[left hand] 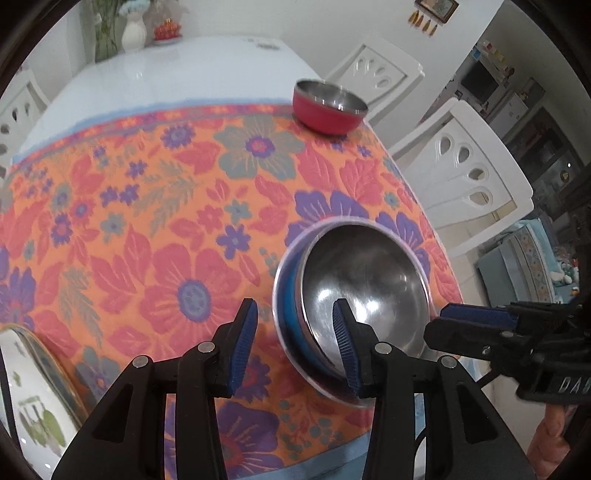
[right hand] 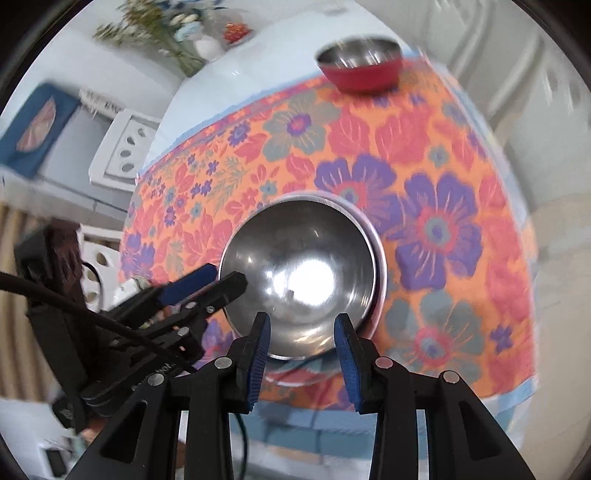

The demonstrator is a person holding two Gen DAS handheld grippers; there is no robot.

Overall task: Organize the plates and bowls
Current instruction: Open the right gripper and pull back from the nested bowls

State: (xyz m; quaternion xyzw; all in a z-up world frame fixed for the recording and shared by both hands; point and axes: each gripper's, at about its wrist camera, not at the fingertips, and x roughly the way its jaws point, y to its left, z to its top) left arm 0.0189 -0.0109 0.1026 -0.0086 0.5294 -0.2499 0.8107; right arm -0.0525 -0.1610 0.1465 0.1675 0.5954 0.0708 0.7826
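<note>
Blue bowl (left hand: pixel 354 291) just ahead of both open tools, left tool (left hand: pixel 297 347), right tool (right hand: pixel 303 354)

The plate (left hand: pixel 40 398) at the cloth's near left corner is cut off by the left wrist picture's edge, so only part of its leaf pattern shows. The blue bowl (left hand: pixel 291 295) is smeared along its rim, and the left gripper's (left hand: pixel 295 343) right finger hides part of its inside. Whether anything lies under that bowl I cannot tell. In the right wrist picture the red bowl (right hand: pixel 360 64) at the far edge is blurred, as are the flowers (right hand: pixel 162 33) and everything right of the table.
</note>
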